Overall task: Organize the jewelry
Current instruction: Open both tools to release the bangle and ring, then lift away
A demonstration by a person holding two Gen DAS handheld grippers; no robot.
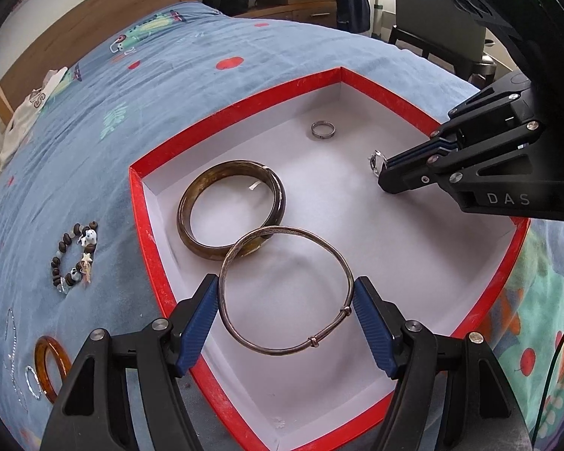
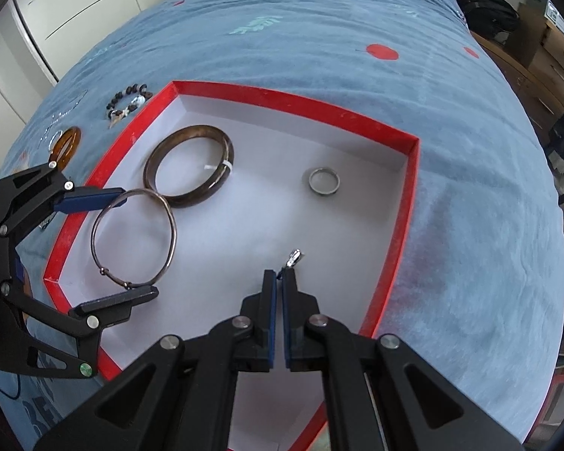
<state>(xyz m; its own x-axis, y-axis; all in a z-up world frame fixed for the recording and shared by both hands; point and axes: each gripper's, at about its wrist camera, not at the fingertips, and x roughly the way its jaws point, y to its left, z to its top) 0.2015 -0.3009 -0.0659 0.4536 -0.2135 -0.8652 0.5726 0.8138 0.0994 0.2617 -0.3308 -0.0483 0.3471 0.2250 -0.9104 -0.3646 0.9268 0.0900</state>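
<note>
Left gripper (image 1: 286,314) clamps the thin silver bangle (image 1: 286,289) across its width, low over the red box (image 1: 146,203), its far edge overlapping the dark bangle (image 1: 231,210). Right gripper (image 2: 278,274) pinches a small silver ring (image 2: 294,257) at the fingertips above the box floor. Risks, likely: ring slips from that tip-only hold; releasing the bangle leaves it riding on the dark one.

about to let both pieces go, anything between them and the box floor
Under the small ring in the right gripper, nothing visible: bare white floor of the box. The silver bangle in the left gripper overlaps the near edge of the brown bangle, so it may land on it.
</note>
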